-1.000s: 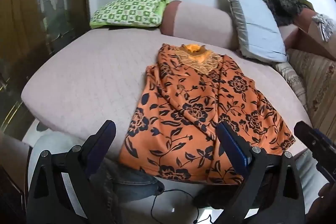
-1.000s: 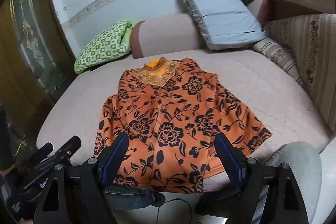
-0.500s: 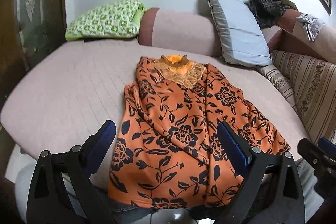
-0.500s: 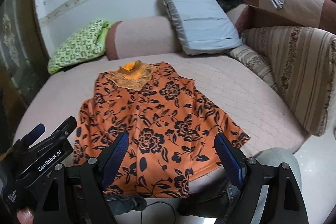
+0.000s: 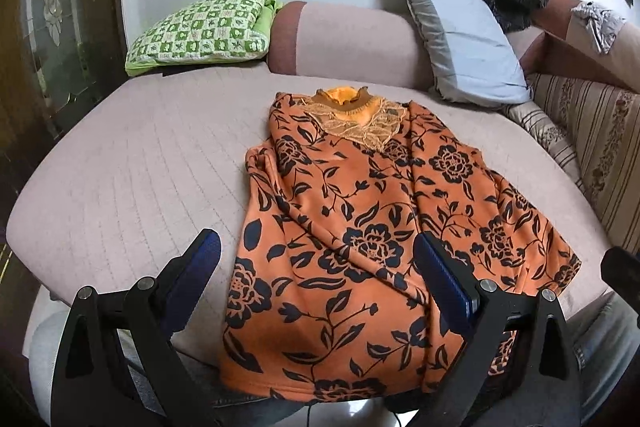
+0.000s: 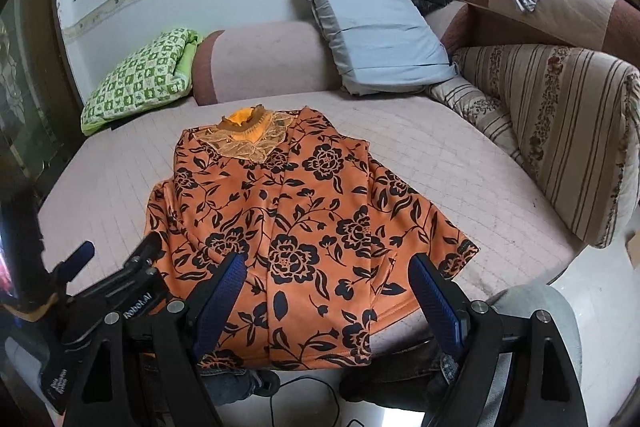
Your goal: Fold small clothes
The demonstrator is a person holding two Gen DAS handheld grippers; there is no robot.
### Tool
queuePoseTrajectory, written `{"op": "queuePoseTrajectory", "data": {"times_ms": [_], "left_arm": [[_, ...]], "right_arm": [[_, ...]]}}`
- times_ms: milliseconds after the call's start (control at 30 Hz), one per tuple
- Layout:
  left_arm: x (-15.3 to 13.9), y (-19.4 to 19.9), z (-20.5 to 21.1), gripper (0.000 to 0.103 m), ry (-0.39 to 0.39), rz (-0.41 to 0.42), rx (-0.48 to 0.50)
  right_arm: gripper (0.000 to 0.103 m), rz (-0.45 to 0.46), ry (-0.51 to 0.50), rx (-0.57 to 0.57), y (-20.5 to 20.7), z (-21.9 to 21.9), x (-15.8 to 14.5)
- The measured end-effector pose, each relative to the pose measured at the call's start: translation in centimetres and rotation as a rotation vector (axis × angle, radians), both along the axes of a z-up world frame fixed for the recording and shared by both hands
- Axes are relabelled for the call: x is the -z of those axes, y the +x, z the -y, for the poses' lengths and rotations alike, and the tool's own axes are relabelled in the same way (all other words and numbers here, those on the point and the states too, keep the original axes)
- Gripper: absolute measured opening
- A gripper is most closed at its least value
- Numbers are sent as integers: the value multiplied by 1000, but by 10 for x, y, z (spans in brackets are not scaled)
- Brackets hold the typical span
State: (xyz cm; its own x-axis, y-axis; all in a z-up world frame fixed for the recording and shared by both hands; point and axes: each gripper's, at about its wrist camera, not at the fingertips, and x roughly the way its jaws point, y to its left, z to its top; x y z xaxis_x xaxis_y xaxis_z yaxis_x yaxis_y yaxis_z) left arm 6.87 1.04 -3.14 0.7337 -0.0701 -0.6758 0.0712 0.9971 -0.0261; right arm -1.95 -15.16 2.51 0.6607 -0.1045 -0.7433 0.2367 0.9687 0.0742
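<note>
Blouse (image 5: pixel 372 227), orange with black flowers, spread flat at centre frame on the pink sofa (image 5: pixel 132 163), hem over its front edge. Left gripper (image 5: pixel 316 279) and right gripper (image 6: pixel 326 291), both released, empty, at lower frame.

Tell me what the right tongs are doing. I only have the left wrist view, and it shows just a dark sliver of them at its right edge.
Observer: The right tongs are open and empty, with the hem of the orange floral top showing between their blue pads.
Operator: Where do my left tongs sit from that side?
Observer: From the right wrist view, the left tongs are at the top's left sleeve edge and overlap it. I cannot tell if they touch.
</note>
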Motion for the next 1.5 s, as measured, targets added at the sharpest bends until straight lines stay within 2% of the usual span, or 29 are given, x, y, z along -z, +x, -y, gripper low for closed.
{"op": "queuePoseTrajectory", "data": {"times_ms": [267, 533, 733, 900, 1067, 1167, 1233, 1333, 1400, 1467, 1500], "left_arm": [[-2, -4, 3, 97, 9, 20, -16], [-1, -4, 2, 97, 27, 33, -53], [12, 17, -24, 97, -53, -63, -107], [3, 44, -61, 97, -119, -101, -154], [-7, 87, -93, 97, -192, -160, -168], [-14, 113, -103, 97, -203, -153, -177], [-12, 136, -106, 97, -200, -158, -164], [4, 176, -109, 97, -248, -239, -141], [21, 207, -109, 86, -292, -325, -112], [34, 222, -108, 76, -295, -376, -112], [42, 225, -109, 74, -310, -385, -112]], "right_arm": [[83, 3, 11, -21, 0, 4, 0], [83, 28, 17, -97, 7, -3, -3], [83, 38, 64, -149, 18, -2, 2], [81, 48, 116, -214, 37, 1, 5], [79, 49, 205, -295, 79, 6, 6], [78, 53, 261, -349, 119, 7, 6], [77, 44, 307, -379, 147, 6, 9], [76, 6, 359, -428, 192, -1, 14], [72, -14, 367, -457, 223, -12, 16], [69, -35, 399, -486, 252, -21, 19], [69, -51, 421, -499, 267, -26, 22]]}}
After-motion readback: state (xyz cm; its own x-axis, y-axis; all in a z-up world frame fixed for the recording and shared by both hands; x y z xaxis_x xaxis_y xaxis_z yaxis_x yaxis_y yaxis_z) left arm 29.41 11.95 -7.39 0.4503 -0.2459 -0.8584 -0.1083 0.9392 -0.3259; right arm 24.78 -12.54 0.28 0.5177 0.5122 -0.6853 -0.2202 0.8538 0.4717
